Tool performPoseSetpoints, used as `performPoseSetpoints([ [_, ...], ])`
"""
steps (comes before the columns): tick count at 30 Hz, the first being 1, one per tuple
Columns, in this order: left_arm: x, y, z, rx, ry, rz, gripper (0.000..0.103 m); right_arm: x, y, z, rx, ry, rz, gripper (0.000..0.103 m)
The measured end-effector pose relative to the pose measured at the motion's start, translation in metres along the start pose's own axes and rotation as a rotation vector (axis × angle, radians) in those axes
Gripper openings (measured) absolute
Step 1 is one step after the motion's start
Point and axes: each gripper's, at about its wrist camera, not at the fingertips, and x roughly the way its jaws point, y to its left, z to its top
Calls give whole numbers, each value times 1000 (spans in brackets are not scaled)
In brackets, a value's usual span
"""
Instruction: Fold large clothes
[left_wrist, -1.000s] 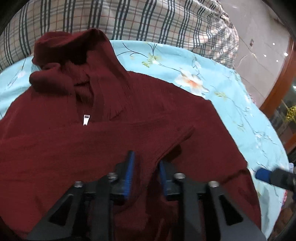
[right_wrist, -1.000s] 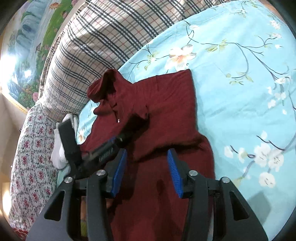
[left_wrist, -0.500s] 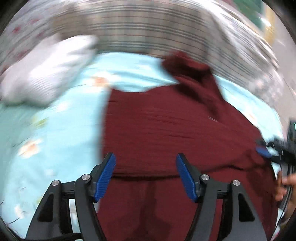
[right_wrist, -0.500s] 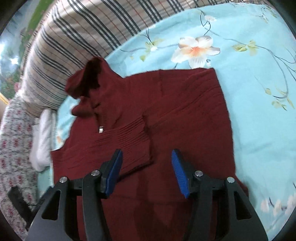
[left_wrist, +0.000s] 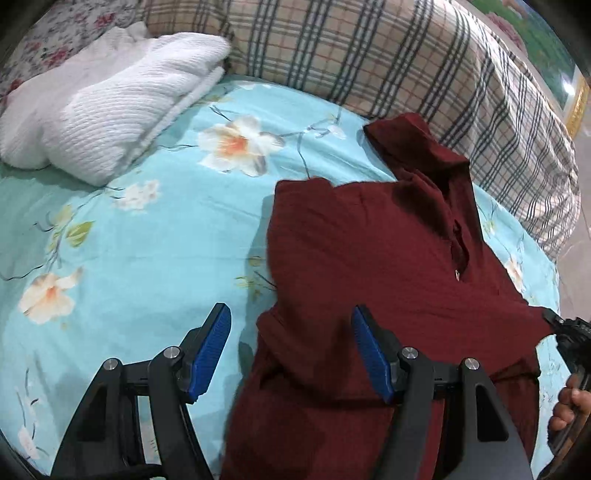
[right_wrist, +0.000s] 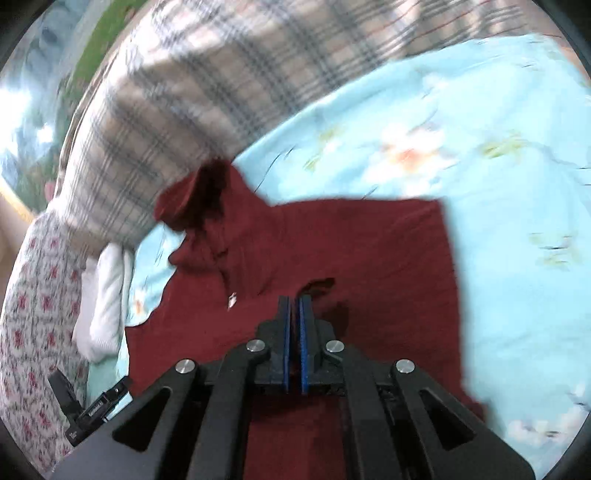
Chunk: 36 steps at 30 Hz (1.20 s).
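My right claw is clenched on a fold of the maroon sweater lying on the bed, my left claw released above its edge, so a thin pinch could slip and spoil the fold.

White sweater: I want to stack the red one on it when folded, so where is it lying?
In the left wrist view the white sweater lies folded at upper left on the blue sheet, against the plaid pillow, apart from the red sweater.
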Motion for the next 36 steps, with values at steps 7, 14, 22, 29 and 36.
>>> performPoseSetpoints([
  [7, 25, -3, -2, 19, 45, 24, 68, 4, -42, -17, 45, 67, -75, 4],
  [14, 33, -1, -4, 48, 53, 83, 69, 9, -38, -13, 2, 90, -155, 6],
  [22, 35, -2, -6, 58, 48, 109, 69, -21, -14, -21, -64, -4, -113, 6],
  [29, 36, 1, -7, 68, 48, 102, 71, 20, -43, -35, 20, 141, -95, 4],
  [36, 19, -10, 4, 38, 51, 47, 69, 8, -31, -23, 16, 123, -52, 17],
])
